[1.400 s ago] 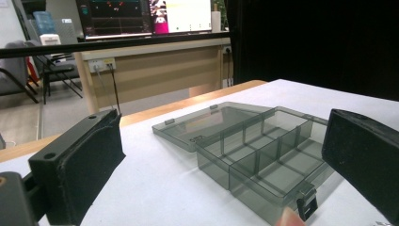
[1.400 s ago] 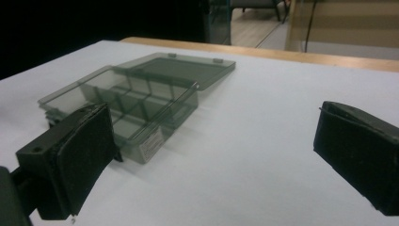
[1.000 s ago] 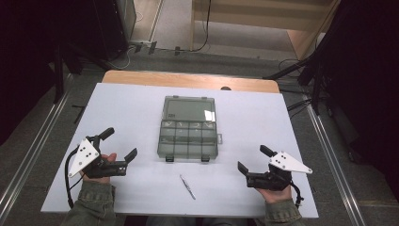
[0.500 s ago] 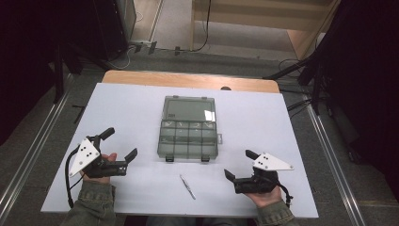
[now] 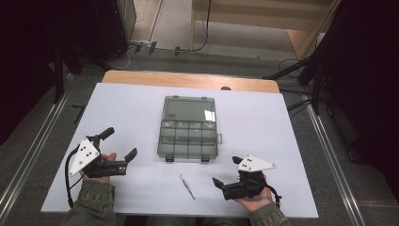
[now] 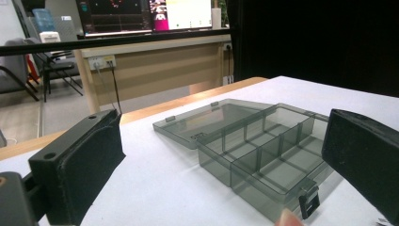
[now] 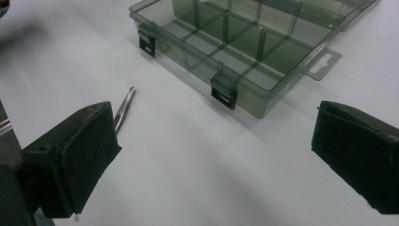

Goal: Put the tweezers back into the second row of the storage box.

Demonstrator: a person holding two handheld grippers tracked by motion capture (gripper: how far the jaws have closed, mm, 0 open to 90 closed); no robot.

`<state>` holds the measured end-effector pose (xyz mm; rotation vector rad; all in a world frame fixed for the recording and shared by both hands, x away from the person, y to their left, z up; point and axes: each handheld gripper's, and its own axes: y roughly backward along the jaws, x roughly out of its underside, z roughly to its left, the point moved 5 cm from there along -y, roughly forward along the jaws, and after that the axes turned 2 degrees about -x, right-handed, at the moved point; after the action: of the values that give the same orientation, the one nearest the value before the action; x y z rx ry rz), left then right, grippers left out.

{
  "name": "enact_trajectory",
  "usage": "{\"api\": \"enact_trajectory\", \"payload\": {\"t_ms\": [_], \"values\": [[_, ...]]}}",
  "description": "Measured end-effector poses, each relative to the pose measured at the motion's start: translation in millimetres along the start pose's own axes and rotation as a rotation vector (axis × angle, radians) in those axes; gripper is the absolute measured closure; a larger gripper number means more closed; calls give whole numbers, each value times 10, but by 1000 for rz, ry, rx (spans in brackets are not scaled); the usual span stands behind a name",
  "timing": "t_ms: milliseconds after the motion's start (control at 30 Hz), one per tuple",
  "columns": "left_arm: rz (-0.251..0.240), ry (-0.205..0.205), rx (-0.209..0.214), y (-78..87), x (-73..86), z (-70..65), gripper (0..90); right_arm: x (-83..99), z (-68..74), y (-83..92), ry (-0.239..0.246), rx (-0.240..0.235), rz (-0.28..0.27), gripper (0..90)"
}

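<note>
A smoky clear compartment box (image 5: 188, 129) lies in the middle of the white table (image 5: 291, 141), its lid folded flat behind it and its cells looking empty. Thin metal tweezers (image 5: 187, 186) lie in front of the box, near the table's front edge. My left gripper (image 5: 120, 143) is open to the left of the box, with nothing between its jaws; the left gripper view shows the box (image 6: 263, 150) ahead. My right gripper (image 5: 227, 171) is open just right of the tweezers. In the right gripper view, the tweezers (image 7: 123, 109) lie by the left jaw and the box (image 7: 244, 42) beyond.
A strip of bare wood (image 5: 188, 80) runs along the table's far edge. Metal rails (image 5: 28, 155) flank the table on the floor. Cables and dark stands are behind the table. The left gripper view shows a desk with screens (image 6: 141, 14) across the room.
My right gripper has moved left along the front edge, closer to the tweezers, and turned toward them. The left gripper, box and tweezers have stayed in place.
</note>
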<state>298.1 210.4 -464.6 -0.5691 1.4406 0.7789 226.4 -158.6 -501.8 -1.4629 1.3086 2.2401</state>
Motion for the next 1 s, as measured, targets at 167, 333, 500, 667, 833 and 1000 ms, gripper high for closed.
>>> {"api": "enact_trajectory", "payload": {"t_ms": [167,333,500,667,833,1000], "values": [[-2,-1,0,-1,-1,-3,0,2,73,-55,9,-14,35,19],[0,-1,-1,-1,0,-1,0,2,140,-128,22,-3,73,37],[-1,-2,1,-3,0,-4,0,-14,212,-198,28,-7,105,37],[-1,-1,1,-3,0,-3,0,-27,264,-277,32,-21,134,36],[0,-2,0,-3,0,-2,0,-31,309,-354,35,-26,170,37],[-2,-2,0,-8,2,-6,0,-44,354,-415,43,-31,203,45]]}}
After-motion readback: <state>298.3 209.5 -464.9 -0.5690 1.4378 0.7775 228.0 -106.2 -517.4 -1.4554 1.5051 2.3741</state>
